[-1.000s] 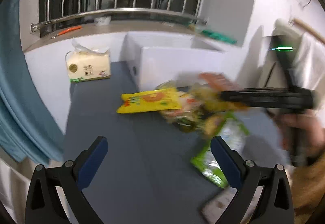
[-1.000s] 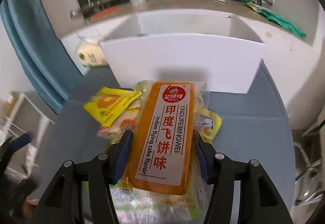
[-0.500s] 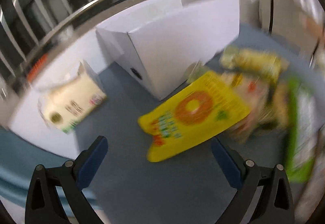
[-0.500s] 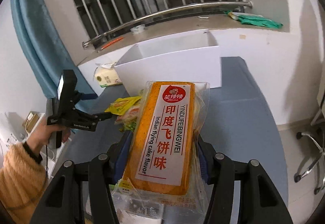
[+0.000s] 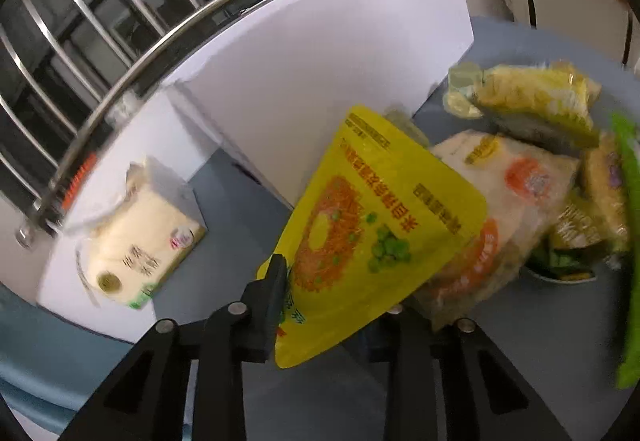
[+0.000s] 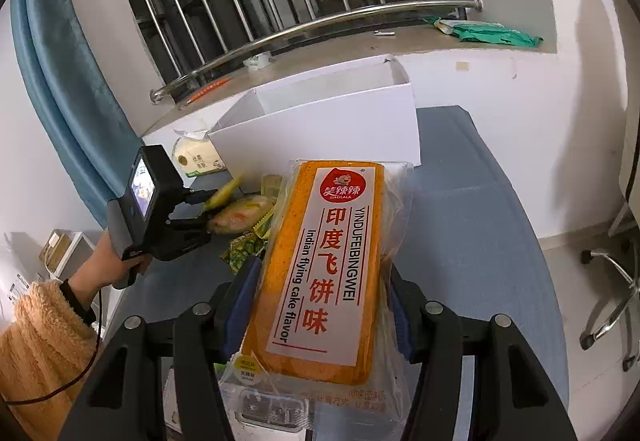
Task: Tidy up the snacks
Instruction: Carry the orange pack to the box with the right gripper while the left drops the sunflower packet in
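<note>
My left gripper (image 5: 336,301) is shut on a yellow snack pouch (image 5: 376,233), gripped at its near end and lifted off the pile of snack packets (image 5: 532,177) on the grey-blue table. My right gripper (image 6: 320,293) is shut on a long orange "Indian flying cake flavor" packet (image 6: 324,261), held above the table in front of the open white box (image 6: 320,121). The left gripper also shows in the right wrist view (image 6: 200,213), at the pile's left side. The same white box (image 5: 304,61) stands just behind the pile.
A tissue pack (image 5: 140,245) lies left of the box by the wall. A steel rail and barred window run behind. A window sill with a green bag (image 6: 492,33) lies behind the box. An office chair base (image 6: 608,305) stands off the table's right edge.
My left gripper moved in and closed on the yellow pouch, which now tilts up off the pile. My right gripper rose and drew back with the orange packet.
</note>
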Tool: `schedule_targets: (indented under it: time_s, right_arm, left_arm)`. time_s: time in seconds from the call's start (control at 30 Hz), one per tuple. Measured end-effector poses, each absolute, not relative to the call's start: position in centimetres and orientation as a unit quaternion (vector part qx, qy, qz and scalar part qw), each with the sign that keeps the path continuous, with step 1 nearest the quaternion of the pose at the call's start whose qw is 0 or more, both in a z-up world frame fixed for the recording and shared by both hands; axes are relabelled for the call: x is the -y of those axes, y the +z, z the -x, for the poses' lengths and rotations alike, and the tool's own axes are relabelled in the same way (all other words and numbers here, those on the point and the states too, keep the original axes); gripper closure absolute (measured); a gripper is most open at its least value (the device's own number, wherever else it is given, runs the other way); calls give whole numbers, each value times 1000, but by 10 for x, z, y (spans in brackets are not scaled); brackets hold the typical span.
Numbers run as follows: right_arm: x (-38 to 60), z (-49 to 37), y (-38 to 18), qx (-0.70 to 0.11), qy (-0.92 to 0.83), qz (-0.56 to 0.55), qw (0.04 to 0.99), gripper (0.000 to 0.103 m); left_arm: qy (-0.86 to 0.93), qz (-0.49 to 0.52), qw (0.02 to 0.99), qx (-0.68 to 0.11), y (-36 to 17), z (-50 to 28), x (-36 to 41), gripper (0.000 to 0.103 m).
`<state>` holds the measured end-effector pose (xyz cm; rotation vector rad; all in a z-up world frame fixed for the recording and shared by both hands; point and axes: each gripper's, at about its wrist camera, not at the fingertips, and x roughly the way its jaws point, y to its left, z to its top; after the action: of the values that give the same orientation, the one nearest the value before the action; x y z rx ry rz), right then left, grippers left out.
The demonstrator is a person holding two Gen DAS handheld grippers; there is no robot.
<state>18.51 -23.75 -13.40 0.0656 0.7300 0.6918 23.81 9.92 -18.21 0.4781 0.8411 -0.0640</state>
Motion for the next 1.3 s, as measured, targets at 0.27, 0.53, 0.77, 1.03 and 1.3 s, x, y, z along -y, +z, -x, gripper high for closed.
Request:
schedule_targets:
  time_s: [0.27, 0.53, 0.77, 1.03, 1.3]
  right_arm:
    - [236, -190, -131, -346, 345, -53, 871, 40]
    - [204, -242, -89, -312, 367, -57, 874, 40]
    - [174, -333, -49, -307, 347, -46, 885, 40]
    - [139, -411, -48, -331, 319, -5, 888, 40]
    - [148, -407, -46, -310, 312, -22, 898, 0]
  left_arm:
    - [-74, 15, 936, -344, -120, -195, -147, 80]
    - [-127, 139, 946, -265, -34, -223, -134, 80]
    - [-116, 153, 941, -278, -9, -298, -125, 80]
    - [-80, 138, 936, -315, -23, -339, -124, 65]
    - [-28, 105, 937, -331, -32, -312, -132, 0]
